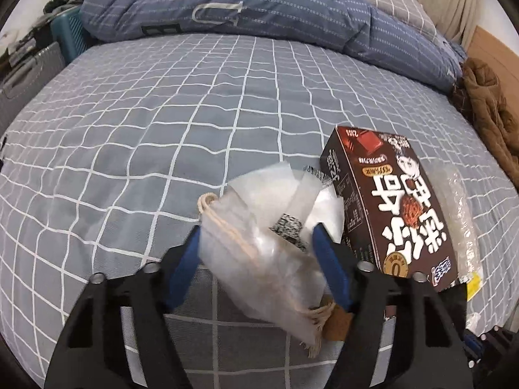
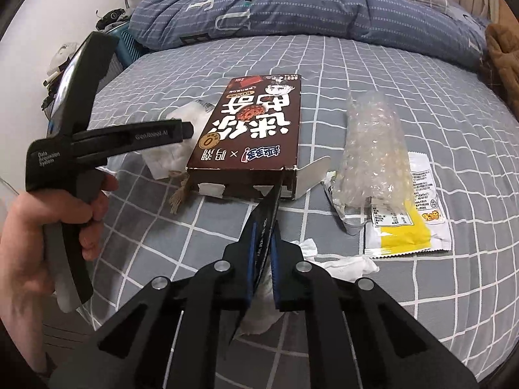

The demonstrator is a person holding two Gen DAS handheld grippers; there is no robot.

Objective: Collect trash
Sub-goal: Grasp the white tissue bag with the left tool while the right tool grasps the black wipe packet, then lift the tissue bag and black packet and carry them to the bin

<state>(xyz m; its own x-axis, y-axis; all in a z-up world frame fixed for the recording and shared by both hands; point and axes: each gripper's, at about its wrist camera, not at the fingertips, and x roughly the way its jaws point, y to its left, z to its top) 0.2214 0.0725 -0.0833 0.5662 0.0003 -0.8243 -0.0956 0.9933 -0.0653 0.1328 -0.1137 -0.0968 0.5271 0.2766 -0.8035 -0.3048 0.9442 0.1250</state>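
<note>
A bed covered by a grey sheet with a white grid fills both views, and a blue quilt is bunched along its far side, with a brown blanket at the quilt's right end. A brown snack box lies flat on the sheet; its near end is torn open, and nothing can be made out inside. Just right of the box lies a crumpled piece of bubble wrap, and beyond that a white and yellow wrapper lies flat. Crumpled white tissue sits near the box's open end. Just left of the box, the left gripper stands about half open with a translucent drawstring bag between its blue fingers; the bag looks blurred, and whether the pads press on it cannot be told. The right gripper is nearly closed, its fingers pinching a thin dark sheet that reaches to the box's open end. A bare hand holds the left gripper's handle.
</note>
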